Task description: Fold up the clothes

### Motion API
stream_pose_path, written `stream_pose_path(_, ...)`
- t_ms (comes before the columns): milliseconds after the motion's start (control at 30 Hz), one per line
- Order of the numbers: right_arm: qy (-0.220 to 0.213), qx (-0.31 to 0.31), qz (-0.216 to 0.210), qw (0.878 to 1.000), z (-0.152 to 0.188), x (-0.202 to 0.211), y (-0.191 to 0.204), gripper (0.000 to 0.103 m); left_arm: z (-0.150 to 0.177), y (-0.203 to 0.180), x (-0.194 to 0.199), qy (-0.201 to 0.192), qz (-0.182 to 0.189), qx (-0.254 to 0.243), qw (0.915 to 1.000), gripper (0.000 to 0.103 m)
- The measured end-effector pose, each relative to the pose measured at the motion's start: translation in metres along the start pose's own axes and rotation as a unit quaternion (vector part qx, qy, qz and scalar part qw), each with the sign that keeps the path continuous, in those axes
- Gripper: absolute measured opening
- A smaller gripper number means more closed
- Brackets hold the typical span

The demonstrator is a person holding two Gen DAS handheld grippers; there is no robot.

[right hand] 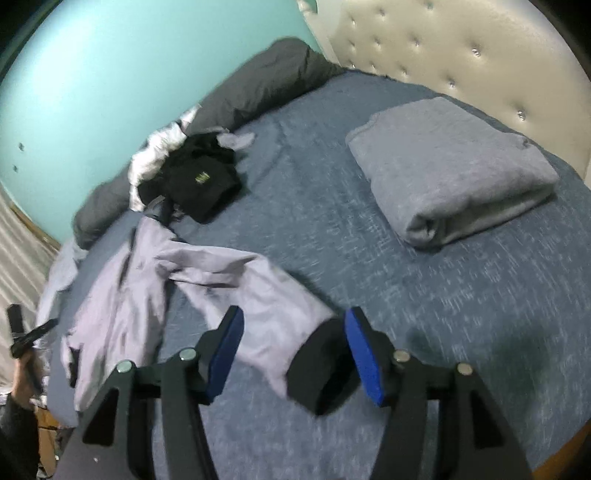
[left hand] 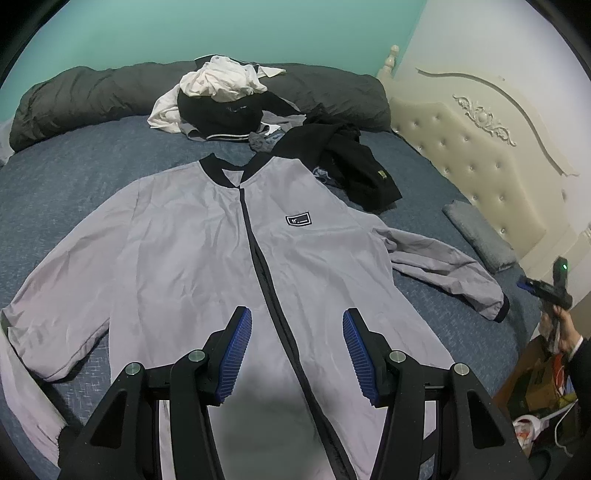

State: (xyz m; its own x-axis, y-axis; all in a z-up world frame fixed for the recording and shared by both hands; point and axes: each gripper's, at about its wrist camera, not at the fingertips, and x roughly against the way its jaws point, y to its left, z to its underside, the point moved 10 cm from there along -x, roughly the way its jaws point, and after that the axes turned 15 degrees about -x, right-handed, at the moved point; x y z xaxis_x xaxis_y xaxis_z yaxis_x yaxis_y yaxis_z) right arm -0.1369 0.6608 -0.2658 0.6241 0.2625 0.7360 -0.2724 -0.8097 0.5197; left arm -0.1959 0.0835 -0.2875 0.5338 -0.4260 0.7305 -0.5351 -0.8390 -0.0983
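Grey zip jacket with black collar [left hand: 207, 251] flat on blue bed [left hand: 66, 173], long axis near-far. Right sleeve's black cuff [right hand: 325, 365] between right gripper [right hand: 295, 350] jaws, parted, unpinched. Left gripper [left hand: 297, 350] half-open, empty, over hem.

Thin, crinkled grey cloth jacket [left hand: 207, 236] on rough-woven blue bedsheet [left hand: 74, 166].

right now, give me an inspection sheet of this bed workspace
surface: blue bedsheet, round bed.
job's things: grey zip jacket spread flat, front up, zipper closed; its black-cuffed sleeve lies between the right jaws; folded grey garment near the headboard.
clutter: heap of black and white clothes; dark grey duvet roll.
grippers: left hand-held gripper open above the jacket hem; right hand-held gripper open, pads off the cuff.
cables: white cable on the floor beside the bed.
surroundings: teal wall.
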Motion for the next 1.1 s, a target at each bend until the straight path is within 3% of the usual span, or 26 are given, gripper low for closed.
stream_pose_path(133,0.036,0.020,0.027,0.999,-0.006,-0.041,0.003,0.058,0.002,0.002,-0.004,0.005,-0.002,0.001,1.0000,0.056)
stream_pose_path(367,0.095,0.065,0.085,0.990,0.015,-0.095,-0.010,0.058,0.004,0.011,-0.007,0.012,-0.007,0.000,0.9999,0.056)
stream_pose_path(467,0.119,0.101,0.114,0.981,0.028,-0.108,-0.014,0.043,0.006,0.012,-0.009,0.015,-0.008,0.000,0.9999,0.056)
stream_pose_path(600,0.118,0.125,0.113,0.979,0.032,-0.106,-0.007,0.025,0.007,0.012,-0.013,0.016,-0.005,0.003,0.9999,0.056)
stream_pose_path(733,0.064,0.157,0.137,0.976,0.007,-0.087,0.008,0.020,0.007,0.009,-0.012,0.015,-0.003,-0.001,0.9999,0.056)
stream_pose_path(833,-0.010,0.180,0.155,0.971,-0.032,-0.060,0.031,0.019,0.005,0.008,-0.009,0.012,-0.004,-0.003,0.9999,0.056)
stream_pose_path(967,-0.099,0.239,0.177,0.950,-0.066,-0.023,0.071,0.019,0.003,0.009,-0.002,0.007,-0.006,-0.004,0.9999,0.056)
stream_pose_path(1100,-0.106,0.284,0.171,0.937,-0.057,-0.025,0.090,0.019,0.004,0.010,0.000,0.006,-0.006,-0.002,1.0000,0.056)
